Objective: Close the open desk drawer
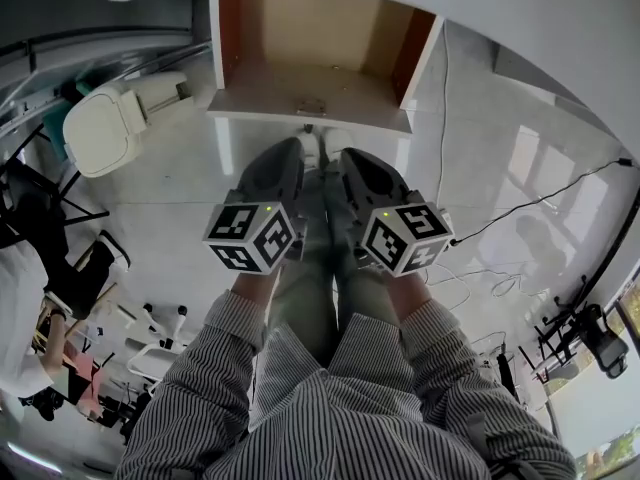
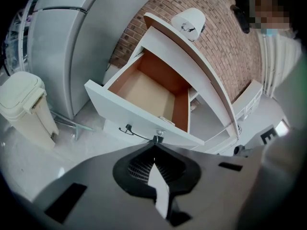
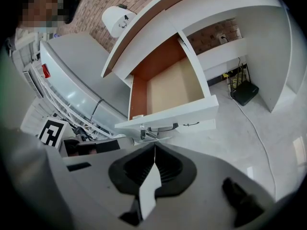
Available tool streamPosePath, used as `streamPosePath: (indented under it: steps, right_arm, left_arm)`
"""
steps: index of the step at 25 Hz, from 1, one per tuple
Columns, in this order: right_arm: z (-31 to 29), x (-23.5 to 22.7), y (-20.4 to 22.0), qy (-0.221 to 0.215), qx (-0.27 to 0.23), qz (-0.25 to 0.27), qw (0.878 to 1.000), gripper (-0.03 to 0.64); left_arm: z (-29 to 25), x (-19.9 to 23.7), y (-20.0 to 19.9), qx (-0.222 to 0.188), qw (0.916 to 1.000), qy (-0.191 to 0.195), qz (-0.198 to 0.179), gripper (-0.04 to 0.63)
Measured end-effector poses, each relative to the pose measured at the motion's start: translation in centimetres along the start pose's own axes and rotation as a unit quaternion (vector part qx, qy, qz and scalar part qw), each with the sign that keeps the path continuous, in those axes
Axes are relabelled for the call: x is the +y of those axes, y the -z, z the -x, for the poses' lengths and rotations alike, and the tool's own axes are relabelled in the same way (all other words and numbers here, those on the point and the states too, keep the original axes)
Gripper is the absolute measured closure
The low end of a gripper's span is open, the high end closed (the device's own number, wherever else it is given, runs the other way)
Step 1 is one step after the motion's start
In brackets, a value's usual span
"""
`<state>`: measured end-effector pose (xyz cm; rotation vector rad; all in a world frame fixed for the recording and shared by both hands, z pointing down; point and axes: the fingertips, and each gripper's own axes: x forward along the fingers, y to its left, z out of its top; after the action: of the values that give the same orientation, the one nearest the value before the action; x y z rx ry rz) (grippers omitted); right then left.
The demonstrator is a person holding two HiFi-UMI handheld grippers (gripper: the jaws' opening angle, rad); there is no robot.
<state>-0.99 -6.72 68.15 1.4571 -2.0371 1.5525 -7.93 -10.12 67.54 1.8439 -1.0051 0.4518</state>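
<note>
Only print I can make out: black-and-white square markers on the cubes of my left gripper (image 1: 298, 146) and right gripper (image 1: 345, 158), no words. Drawer (image 1: 310, 63) is pulled out of the white bench (image 1: 560, 28) towards me, long axis front to back, front panel facing me, inside bare tan board with reddish side walls. Both sets of fingers are clenched on nothing, side by side, aimed at the front panel, near it; contact I can't tell. Left gripper (image 2: 154, 146) view alone shows the white lidded bin (image 2: 21, 104) on the floor left of the drawer (image 2: 148, 87) and a white round object (image 2: 188, 20) on the bench top against the brick wall (image 2: 216, 37). Right gripper (image 3: 154, 146) view alone shows the dark handle (image 3: 163, 128) on the front of the drawer (image 3: 172, 85) and a black box (image 3: 244, 92) on the floor under the bench. Head view adds my striped sleeves (image 1: 440, 358).
</note>
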Motion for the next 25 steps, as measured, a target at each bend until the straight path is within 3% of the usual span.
streamPosePath:
  steps: [8,15,19,25]
  right_arm:
    - [0.1,-3.3,-1.0,0.073,-0.031,0.016,0.997,0.600]
    - [-0.4,-3.6,-3.3,0.063,-0.085,0.005,0.994,0.600]
    - [-0.3,-3.6,-3.6,0.059,-0.089,0.006,0.994,0.600]
    - [-0.3,-3.7,-3.7,0.061,-0.098,0.006,0.993,0.600]
  left_arm:
    - [-1.6,1.2,-0.9,-0.028,0.9988,-0.027,-0.029,0.583]
    - [-2.7,0.9,-1.6,-0.040,0.9977,-0.025,-0.050,0.583]
    - [-2.8,1.0,-2.0,-0.046,0.9980,-0.024,-0.036,0.583]
    - [-3.1,1.2,-2.3,-0.056,0.9970,-0.026,-0.046,0.583]
